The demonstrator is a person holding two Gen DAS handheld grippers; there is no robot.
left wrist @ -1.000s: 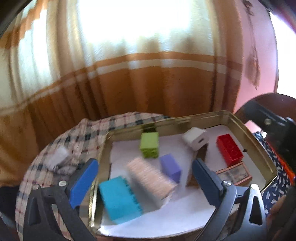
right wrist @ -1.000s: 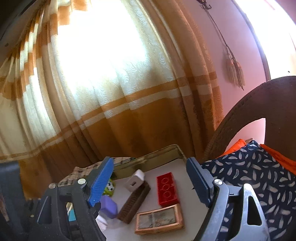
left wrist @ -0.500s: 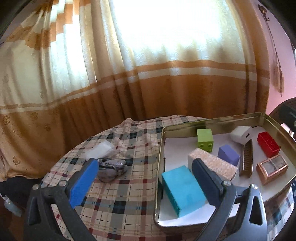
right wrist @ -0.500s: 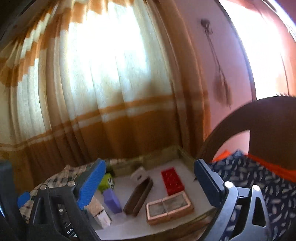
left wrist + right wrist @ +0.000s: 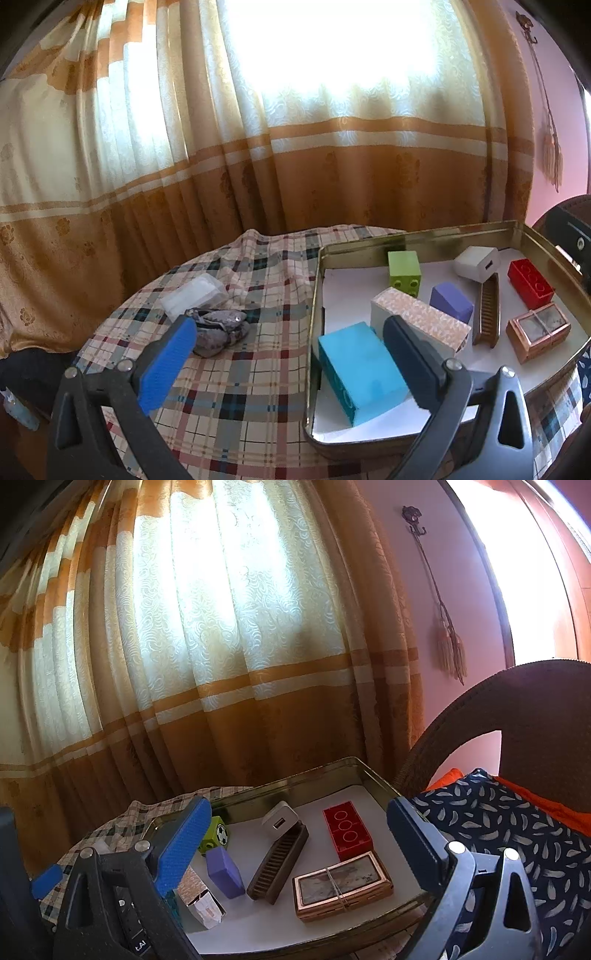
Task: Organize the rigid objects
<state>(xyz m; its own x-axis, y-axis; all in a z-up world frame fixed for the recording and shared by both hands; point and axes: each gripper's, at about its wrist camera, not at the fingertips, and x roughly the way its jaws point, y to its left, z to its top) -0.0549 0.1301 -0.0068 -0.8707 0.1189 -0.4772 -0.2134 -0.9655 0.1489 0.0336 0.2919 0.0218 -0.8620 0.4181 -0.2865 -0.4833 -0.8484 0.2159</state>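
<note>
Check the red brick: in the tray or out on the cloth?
In. The red brick lies flat, studs up, on the white liner inside the tray, near its far right corner, beside the white charger.

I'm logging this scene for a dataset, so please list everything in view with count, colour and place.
Tray: 1, gold metal, white-lined, right side of the table.
Large brick: 1, turquoise, tray's near left corner.
Patterned box: 1, beige, behind the turquoise brick.
Purple block: 1, tray centre.
Green block: 1, by the tray's far wall.
Charger: 1, white, far part of the tray.
Comb: 1, brown, right of the purple block.
Red brick: 1, tray's right side.
Copper case: 1, near the red brick.
Clear box: 1, on the plaid tablecloth.
Grey pouch: 1, beside it.
Curtain: cream and orange, behind.
Left gripper: blue pads, open.
Right gripper: blue pads, open.
</note>
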